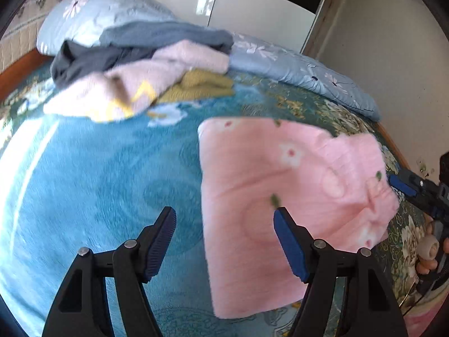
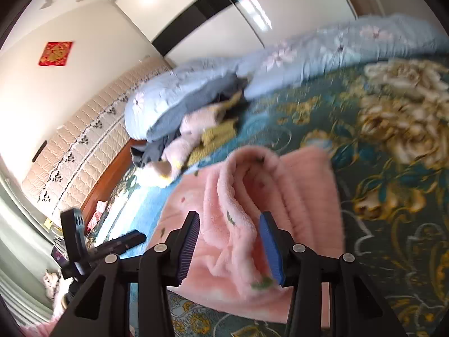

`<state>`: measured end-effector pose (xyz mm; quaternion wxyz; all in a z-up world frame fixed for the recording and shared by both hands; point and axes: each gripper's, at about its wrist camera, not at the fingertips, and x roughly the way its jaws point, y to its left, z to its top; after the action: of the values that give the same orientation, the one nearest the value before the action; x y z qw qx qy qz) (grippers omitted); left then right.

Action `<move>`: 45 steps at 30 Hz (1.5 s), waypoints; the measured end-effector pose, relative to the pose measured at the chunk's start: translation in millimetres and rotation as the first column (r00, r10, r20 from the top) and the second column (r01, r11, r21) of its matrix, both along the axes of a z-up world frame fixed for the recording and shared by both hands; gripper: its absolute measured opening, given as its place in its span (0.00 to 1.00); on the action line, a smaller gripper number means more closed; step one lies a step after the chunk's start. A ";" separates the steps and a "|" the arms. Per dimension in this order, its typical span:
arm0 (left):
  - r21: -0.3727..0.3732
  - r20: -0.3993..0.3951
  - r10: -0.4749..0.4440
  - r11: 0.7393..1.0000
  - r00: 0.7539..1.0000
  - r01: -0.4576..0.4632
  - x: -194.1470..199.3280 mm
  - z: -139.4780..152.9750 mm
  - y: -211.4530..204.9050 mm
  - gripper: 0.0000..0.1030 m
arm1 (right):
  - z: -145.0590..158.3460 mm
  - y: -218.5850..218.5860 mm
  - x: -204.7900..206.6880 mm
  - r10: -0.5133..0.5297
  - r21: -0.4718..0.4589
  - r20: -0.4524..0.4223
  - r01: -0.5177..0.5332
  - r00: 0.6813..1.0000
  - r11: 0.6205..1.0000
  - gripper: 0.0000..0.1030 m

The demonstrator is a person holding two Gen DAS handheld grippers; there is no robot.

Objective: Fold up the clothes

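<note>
Nearest the left wrist camera, the left hand-held gripper (image 1: 224, 224) is seen with its jaws spread wide and nothing between them; one blue pad is set over the teal floral bedspread (image 1: 84, 174), the other over the near edge of the folded pink fleece garment (image 1: 280, 185). That garment is laid flat on the bed, towards the right of the view. At the right border the tip of the right hand-held gripper (image 1: 404, 186) is found just beside the garment's bunched edge, with fingers of a hand (image 1: 429, 255) below it. Farther back, a pile of unfolded clothes (image 1: 134, 67) is heaped against a light blue quilt (image 1: 294, 67).

Nearest the right wrist camera, the right hand-held gripper (image 2: 228, 241) is shown partly open, a raised fold of the pink fleece garment (image 2: 252, 196) lying between its pads; whether the pads press on it cannot be told. The left hand-held gripper (image 2: 123, 243) is seen low at the left, over the bedspread (image 2: 393, 168). The pile of unfolded clothes (image 2: 190, 134) is seen beyond, beside the quilt (image 2: 308, 50) and the padded headboard (image 2: 78, 151)
</note>
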<state>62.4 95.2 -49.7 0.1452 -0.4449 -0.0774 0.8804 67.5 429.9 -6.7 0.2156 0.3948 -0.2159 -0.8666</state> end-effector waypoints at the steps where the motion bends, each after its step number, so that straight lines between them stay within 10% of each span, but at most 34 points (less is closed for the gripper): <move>1: 0.012 0.002 -0.005 1.000 1.000 0.005 -0.3 -5.3 -2.0 0.71 | -5.1 -1.4 -5.4 0.000 0.002 0.016 0.000 1.000 1.000 0.47; 10: 0.202 0.075 -0.023 0.979 0.997 0.007 -10.2 -37.1 -16.0 0.71 | -40.1 18.1 -35.2 -0.042 0.020 0.158 0.039 0.987 0.999 0.49; 42: 0.204 0.073 -0.126 0.973 0.989 0.109 2.1 -39.1 7.8 0.71 | -59.8 14.4 -23.6 0.020 -0.095 0.242 0.003 0.970 0.995 0.50; 45: 0.212 0.069 -0.128 0.971 0.989 0.110 2.2 -38.2 7.1 0.71 | -62.1 14.2 -24.0 -0.019 -0.089 0.243 0.042 0.970 0.995 0.34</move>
<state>64.5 102.3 -87.9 0.2400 -0.4671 -0.1480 0.8380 43.6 444.1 -68.8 0.1927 0.4836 -0.2870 -0.8041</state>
